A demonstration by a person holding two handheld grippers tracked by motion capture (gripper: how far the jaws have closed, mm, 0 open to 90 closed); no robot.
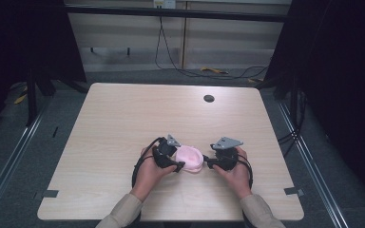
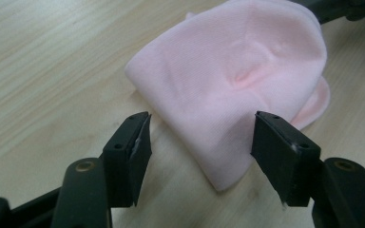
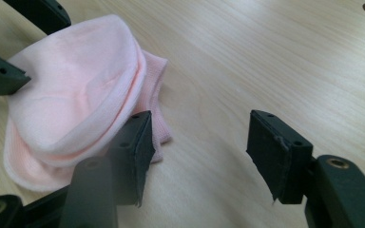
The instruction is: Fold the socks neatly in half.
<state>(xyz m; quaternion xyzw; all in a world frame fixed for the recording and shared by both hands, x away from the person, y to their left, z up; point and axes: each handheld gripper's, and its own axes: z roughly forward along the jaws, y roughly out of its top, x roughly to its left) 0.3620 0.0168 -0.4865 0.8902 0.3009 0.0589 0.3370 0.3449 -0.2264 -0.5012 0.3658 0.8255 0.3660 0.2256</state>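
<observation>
- The left gripper point(image 2: 197, 142) is holding its jaws spread apart, with a folded edge of the pink hat point(image 2: 237, 80) lying between them, ungripped.
- The right gripper point(image 3: 197, 152) is also holding its jaws spread, gripping nothing; its one jaw is sitting at the hat's rim.
- The hat is lying flat on the table point(image 1: 123, 114), near the person's edge, between the two grippers.
- A round dark hole point(image 1: 209, 98) is showing well beyond the hat.

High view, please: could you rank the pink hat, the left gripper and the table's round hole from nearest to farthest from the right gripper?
1. Pink hat, just left of the right gripper.
2. Left gripper, at the hat's other side.
3. Round hole, toward the far edge.
</observation>
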